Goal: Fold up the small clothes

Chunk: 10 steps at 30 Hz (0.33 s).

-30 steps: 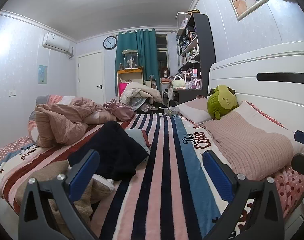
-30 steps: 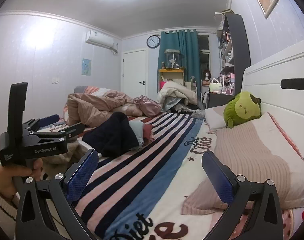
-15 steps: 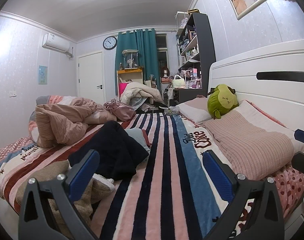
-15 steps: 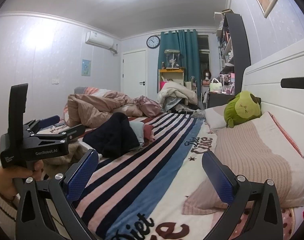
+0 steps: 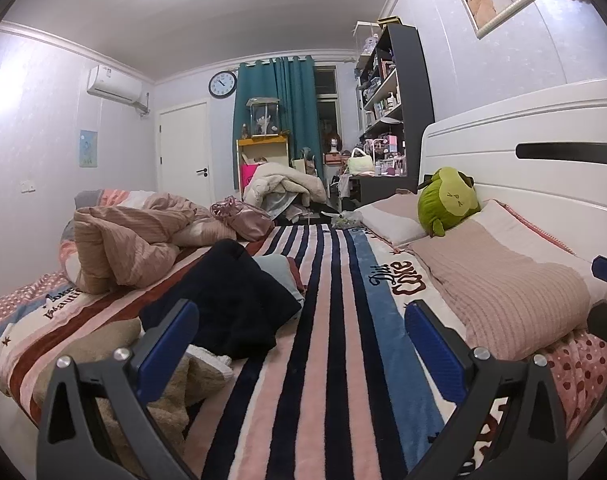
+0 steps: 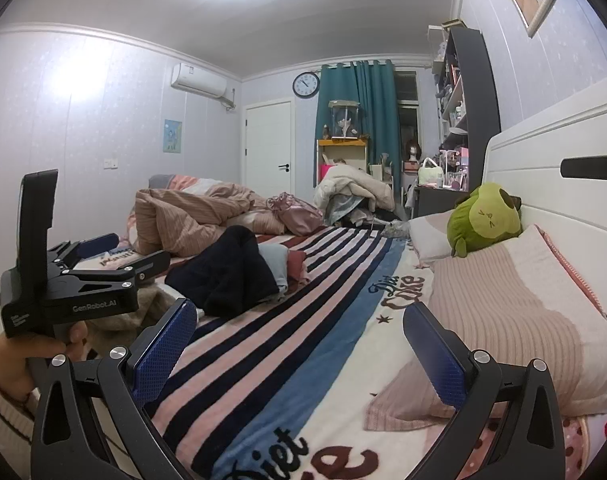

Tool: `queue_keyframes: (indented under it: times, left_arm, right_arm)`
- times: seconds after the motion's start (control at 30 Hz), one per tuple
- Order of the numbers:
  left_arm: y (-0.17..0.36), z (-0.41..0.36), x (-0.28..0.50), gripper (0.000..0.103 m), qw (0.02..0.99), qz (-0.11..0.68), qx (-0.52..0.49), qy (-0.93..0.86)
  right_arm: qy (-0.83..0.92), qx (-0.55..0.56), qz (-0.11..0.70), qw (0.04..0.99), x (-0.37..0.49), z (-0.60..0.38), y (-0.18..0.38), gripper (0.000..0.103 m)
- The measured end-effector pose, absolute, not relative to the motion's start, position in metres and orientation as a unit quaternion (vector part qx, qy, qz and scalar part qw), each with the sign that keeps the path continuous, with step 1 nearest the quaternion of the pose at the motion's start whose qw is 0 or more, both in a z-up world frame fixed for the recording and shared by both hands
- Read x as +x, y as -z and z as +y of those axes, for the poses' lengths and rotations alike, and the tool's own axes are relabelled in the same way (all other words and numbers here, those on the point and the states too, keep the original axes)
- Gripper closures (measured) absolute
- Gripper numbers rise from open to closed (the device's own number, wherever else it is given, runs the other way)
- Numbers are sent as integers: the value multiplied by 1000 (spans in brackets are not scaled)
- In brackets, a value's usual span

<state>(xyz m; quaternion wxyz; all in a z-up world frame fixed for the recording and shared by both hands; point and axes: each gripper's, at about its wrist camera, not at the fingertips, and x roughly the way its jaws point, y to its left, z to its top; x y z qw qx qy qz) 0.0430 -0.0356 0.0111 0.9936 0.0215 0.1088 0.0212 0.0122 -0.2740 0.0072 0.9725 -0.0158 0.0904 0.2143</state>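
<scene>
A heap of small clothes lies on the striped bed: a black garment (image 5: 231, 296) on top, grey-blue (image 5: 277, 270) and red pieces under it, and a beige fleece piece (image 5: 107, 344) nearer me. The heap also shows in the right wrist view (image 6: 231, 272). My left gripper (image 5: 299, 340) is open and empty, low over the bed just short of the heap. My right gripper (image 6: 299, 344) is open and empty over the striped blanket (image 6: 287, 344), to the right of the left gripper (image 6: 111, 248).
A pink pillow (image 5: 503, 288) and a green plush toy (image 5: 447, 200) lie along the white headboard (image 5: 523, 176) on the right. A crumpled pink duvet (image 5: 131, 240) lies at the far left. Shelves and a cluttered desk (image 5: 383, 160) stand beyond the bed.
Both grippers have drifted very slightly; the view is almost the same. Nothing was grasped or moved.
</scene>
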Motion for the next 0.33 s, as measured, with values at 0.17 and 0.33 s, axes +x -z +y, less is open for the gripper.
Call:
queue_keyframes:
  times: [0.17,0.33]
  left_arm:
    - [-11,-34,43,1,994,108,24,-23]
    - [-12,-30,43,1,993,113,15,-12]
  right_arm:
    - [-215,-15,90,972,13,-273,-7,0]
    - [-213,-14,89,973,12,-271,-7,0]
